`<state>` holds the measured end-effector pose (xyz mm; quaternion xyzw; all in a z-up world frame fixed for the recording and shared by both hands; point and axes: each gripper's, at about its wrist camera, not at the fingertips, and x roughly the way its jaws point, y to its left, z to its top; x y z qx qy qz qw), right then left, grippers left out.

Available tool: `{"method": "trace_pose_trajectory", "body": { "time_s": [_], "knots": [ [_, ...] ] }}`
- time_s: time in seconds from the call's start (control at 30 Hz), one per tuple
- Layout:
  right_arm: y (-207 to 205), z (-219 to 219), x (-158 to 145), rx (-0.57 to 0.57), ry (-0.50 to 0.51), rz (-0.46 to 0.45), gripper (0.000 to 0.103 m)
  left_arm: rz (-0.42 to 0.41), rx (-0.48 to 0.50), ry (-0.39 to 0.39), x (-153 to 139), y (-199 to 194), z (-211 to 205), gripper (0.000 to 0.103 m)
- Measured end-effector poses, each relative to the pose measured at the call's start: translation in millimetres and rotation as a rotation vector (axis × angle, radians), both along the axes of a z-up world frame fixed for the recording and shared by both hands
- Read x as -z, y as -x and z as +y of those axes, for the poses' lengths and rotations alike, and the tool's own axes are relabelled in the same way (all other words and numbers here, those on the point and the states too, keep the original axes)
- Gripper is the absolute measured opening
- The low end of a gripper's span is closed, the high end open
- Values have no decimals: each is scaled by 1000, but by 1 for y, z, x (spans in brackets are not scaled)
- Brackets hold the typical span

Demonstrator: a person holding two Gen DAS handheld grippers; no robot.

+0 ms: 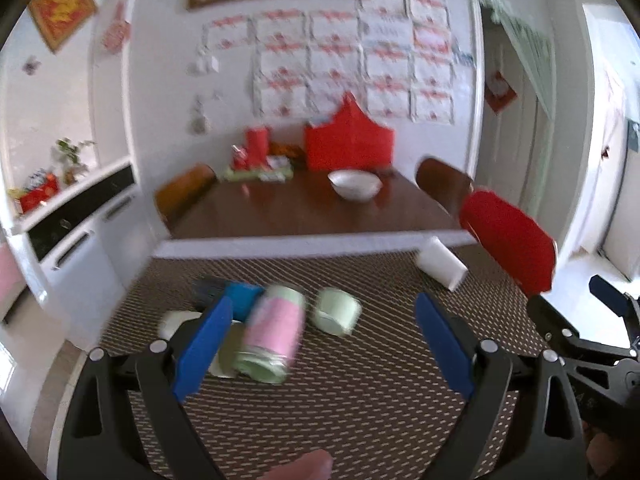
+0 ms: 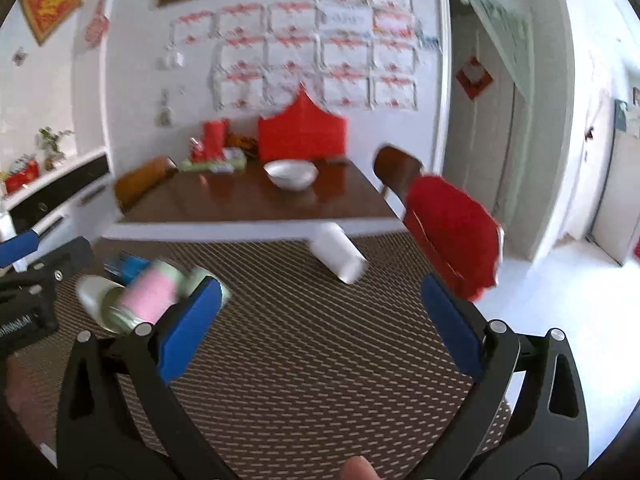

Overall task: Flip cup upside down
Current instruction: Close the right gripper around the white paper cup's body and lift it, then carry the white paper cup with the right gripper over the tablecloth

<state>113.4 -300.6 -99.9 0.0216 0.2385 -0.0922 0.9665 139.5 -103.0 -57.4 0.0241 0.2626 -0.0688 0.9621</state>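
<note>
Black gripper frames with blue pads filled the foreground of both wrist views. Left gripper (image 1: 324,344) stood with its jaws spread wide, nothing between them touching either pad. Right gripper (image 2: 320,328) was likewise spread wide and held nothing.

Patterned mat (image 1: 360,392), brown with pale dashes, covered the near work surface under both tools. Beyond it ran a dark wooden table (image 1: 304,208) with a white edge, and a chair draped in red cloth (image 1: 508,240) stood at the right side.

White bowl (image 1: 355,184) sat on the far table, well apart from the mat. White roll (image 1: 442,264) lay on its side near the mat's far right corner.

Cup (image 1: 272,334), pink-bodied with pale green ends, lay tilted on its side on the mat, just beside the left gripper's left pad; blur made contact impossible to judge. In the right wrist view the same cup (image 2: 148,296) appeared at left, partly behind that gripper's left pad.

Pale green lid-like piece (image 1: 336,312) lay near the cup's right. Blue object (image 1: 240,300) sat just behind the cup, too blurred to identify.
</note>
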Motion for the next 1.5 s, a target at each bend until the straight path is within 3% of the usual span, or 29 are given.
{"method": "trace_pose_trajectory", "body": {
  "time_s": [0.23,0.4,0.57,0.93,1.03,1.13,1.33,1.5],
  "knots": [
    [-52,-84,48,68,-14,129,97,190,87,0,53,-99,-93,91],
    [-82,-124,69,93,-30,179,97,326,106,42,87,-164,-154,91],
    [-118,-145,76,95,-30,210,97,400,73,59,115,-203,-189,91],
    [-140,-183,80,130,-110,191,97,556,-2,120,157,-276,-238,91],
    [-142,-184,81,128,-113,198,97,594,-6,120,171,-289,-243,88],
    [-139,-184,80,130,-117,198,97,619,27,136,178,-294,-244,66],
    [-127,-177,76,124,-129,190,97,598,107,111,176,-282,-235,61],
    [-107,-160,71,107,-152,184,97,570,145,77,167,-244,-207,61]
  ]
}}
